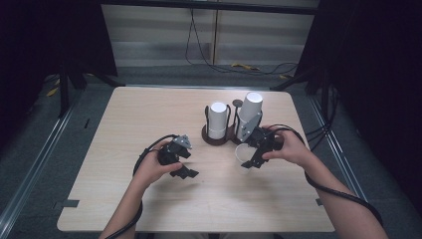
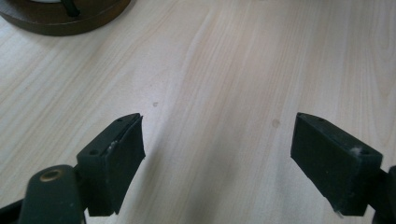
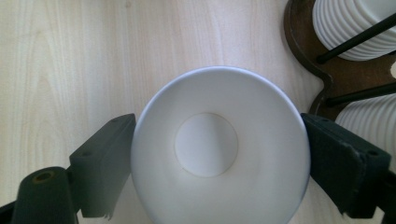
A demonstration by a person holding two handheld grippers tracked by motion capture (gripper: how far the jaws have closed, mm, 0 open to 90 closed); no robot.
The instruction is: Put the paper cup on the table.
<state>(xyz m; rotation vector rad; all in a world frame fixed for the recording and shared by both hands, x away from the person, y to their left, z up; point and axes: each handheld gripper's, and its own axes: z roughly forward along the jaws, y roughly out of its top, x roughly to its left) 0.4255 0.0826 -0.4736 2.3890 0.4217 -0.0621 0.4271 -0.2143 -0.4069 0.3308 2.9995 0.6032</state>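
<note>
A white paper cup [image 3: 219,149] stands upright on the wooden table, mouth up, round and undented. My right gripper [image 3: 218,122] brackets it, one black pad at each side of the rim, with no visible squeeze. From above, the cup [image 1: 243,155] sits just in front of a dark brown cup holder [image 1: 213,139], under my right gripper [image 1: 249,158]. The holder carries two stacks of white cups, a shorter one [image 1: 218,119] and a taller, tilted one [image 1: 249,113]. My left gripper [image 1: 187,162] rests left of centre, and its jaws [image 2: 219,120] stand wide open over bare tabletop.
The holder's base [image 3: 303,56] and ribbed cup stacks [image 3: 355,23] lie close on the right of the right gripper view. The holder's edge [image 2: 60,18] shows in the top left corner of the left gripper view. Black cables trail from both grippers off the table's near edge.
</note>
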